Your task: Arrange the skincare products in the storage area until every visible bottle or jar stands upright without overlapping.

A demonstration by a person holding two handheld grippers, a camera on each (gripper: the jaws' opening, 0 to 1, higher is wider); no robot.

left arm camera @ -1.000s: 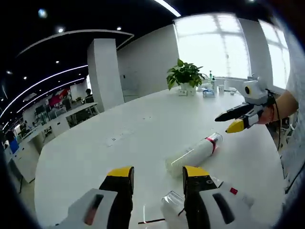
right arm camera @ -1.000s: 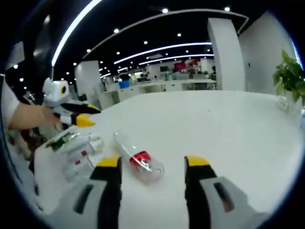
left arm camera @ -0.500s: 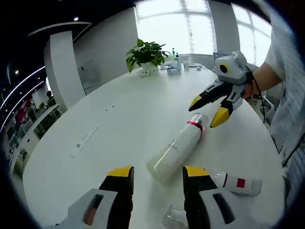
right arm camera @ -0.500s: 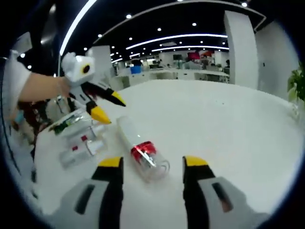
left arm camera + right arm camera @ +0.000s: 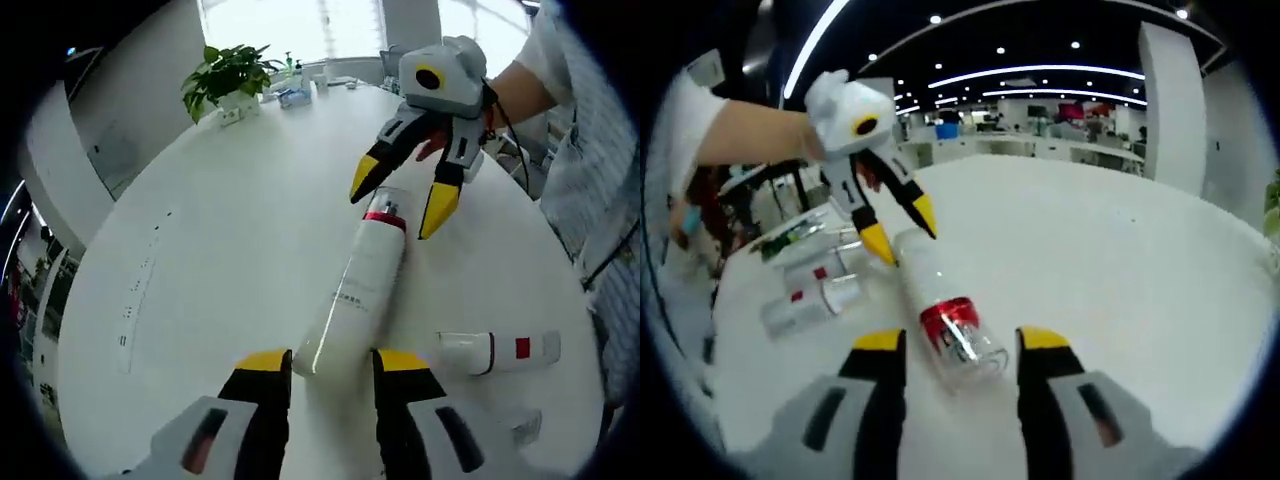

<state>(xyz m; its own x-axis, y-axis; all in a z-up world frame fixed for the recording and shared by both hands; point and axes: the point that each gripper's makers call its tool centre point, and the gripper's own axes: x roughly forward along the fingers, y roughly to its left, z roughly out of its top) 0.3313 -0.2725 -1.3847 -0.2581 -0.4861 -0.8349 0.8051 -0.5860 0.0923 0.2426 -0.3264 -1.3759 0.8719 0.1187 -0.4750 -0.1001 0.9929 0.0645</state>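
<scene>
A tall white bottle (image 5: 358,290) with a red band and a clear cap lies on its side on the white table (image 5: 220,230). My left gripper (image 5: 332,362) is open, and its yellow-tipped jaws flank the bottle's base end. My right gripper (image 5: 401,193) reaches in from the upper right, open, straddling the cap end. In the right gripper view the red band and clear cap of the bottle (image 5: 948,322) lie between the jaws of my right gripper (image 5: 960,342), and my left gripper (image 5: 902,230) straddles the far end.
A small white bottle with a red label (image 5: 497,350) lies flat to the right of the tall one. Several small bottles (image 5: 805,300) lie near the table edge. A potted plant (image 5: 228,75) stands at the far side. A person's sleeve (image 5: 590,190) borders the right.
Both grippers have closed in on the lying bottle, one at each end. The left jaws now flank its base, and the right jaws have come down over the cap.
</scene>
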